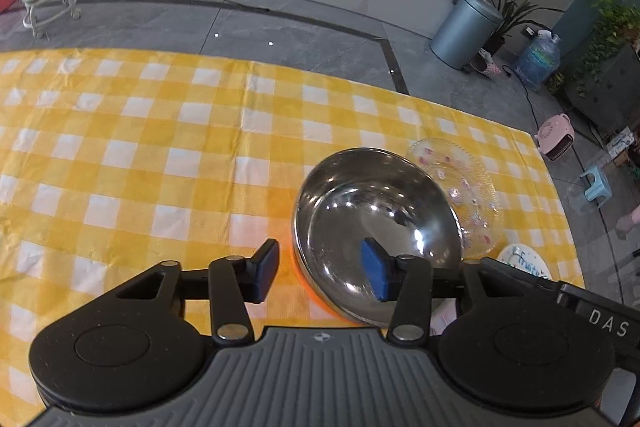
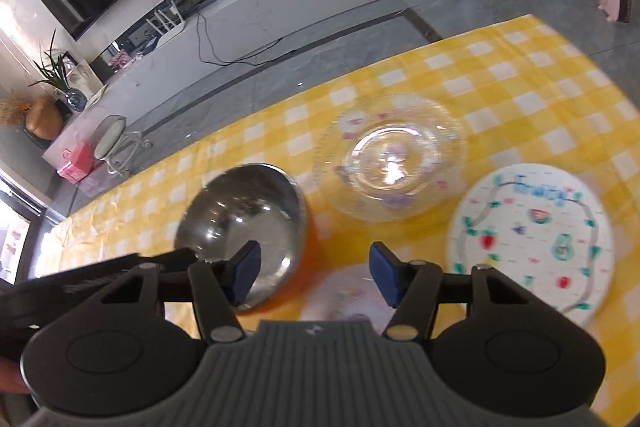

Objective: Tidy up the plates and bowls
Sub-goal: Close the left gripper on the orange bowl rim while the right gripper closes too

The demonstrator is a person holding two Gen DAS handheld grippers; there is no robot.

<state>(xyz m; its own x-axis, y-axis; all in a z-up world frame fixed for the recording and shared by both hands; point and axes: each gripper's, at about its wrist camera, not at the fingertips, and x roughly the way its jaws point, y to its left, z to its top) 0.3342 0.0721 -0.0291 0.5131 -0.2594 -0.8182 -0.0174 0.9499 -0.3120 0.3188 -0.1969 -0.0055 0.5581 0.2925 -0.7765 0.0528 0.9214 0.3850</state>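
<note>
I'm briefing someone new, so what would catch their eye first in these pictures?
The yellow checked tablecloth fills both views. On it a shiny steel bowl sits beside a clear glass plate, with a white fruit-patterned plate to their right. Both hand-held grippers, left and right, hover open above them.

Glass plate (image 2: 394,163) behind steel bowl (image 1: 376,227)

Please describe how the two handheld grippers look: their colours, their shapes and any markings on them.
Both look alike. The left gripper and the right gripper each have two blue pads on black link arms with silver rivets, two round black discs and a ribbed grey body bearing a small round emblem. In the left view, a black part beside the gripper shows the white letters DAS. No cables or sleeves are visible.
</note>
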